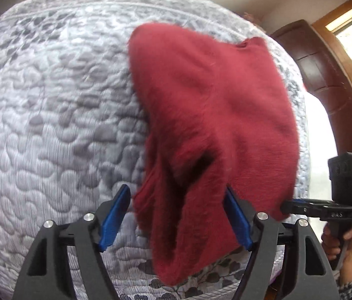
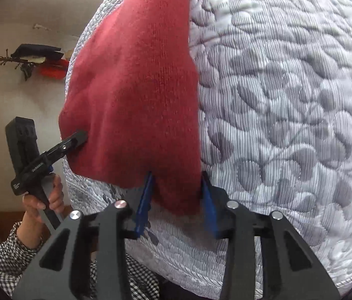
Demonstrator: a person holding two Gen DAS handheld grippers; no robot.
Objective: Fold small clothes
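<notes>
Garment (image 1: 208, 115): red knit, hanging between both tongs above quilt (image 1: 51, 125), lifted presumably for laying flat. Left tongs (image 1: 176, 215) spread wide, cloth draped across one finger. Right tongs (image 2: 176, 200) spread; grip on hem unclear.

Soft daylight, fisheye warp, slight blur

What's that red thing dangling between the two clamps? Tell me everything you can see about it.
The red garment is a small piece of soft, fuzzy knit in dark red, with fine ribs. It is lifted at its near edge and drapes away over the grey quilted bedspread, with loose folds and a dark hollow near the bottom. The left gripper and the right gripper each have blue fingers on either side of the hanging fabric; whether they pinch it is unclear.
</notes>
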